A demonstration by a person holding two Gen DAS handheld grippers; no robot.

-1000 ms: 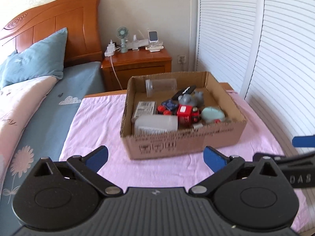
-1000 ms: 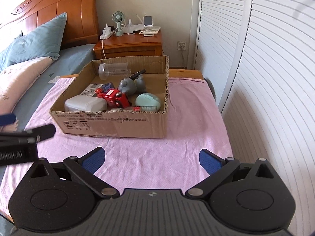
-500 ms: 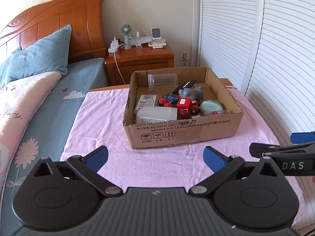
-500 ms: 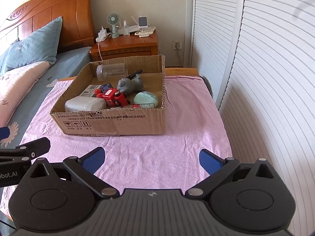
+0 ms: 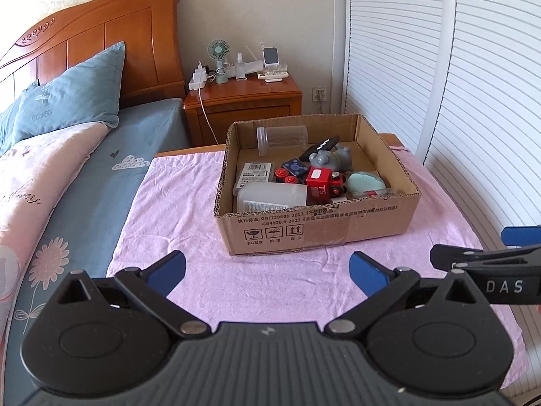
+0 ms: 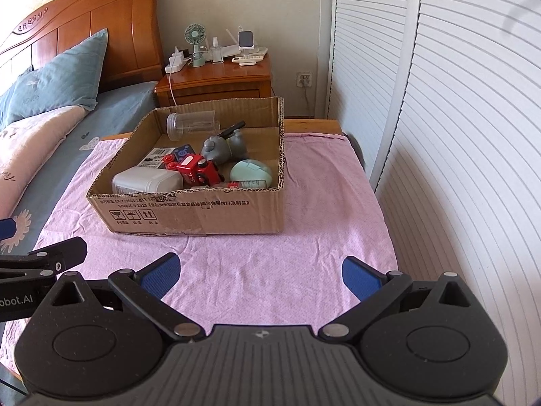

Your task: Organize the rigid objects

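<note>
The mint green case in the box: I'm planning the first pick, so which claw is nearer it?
Right, I'd judge. The mint green case sits near the box's right wall, ahead of the right claw; the left claw is further left.

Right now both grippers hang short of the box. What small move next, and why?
Probably ease the right gripper forward over the box toward the red toy. Both it and the left gripper are open and empty above the pink cloth, and the toy lies on top of the pile, near the front wall.

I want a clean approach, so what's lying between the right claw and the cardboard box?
Only bare pink cloth. In the right wrist view, nothing lies between the open right claw and the cardboard box.
</note>
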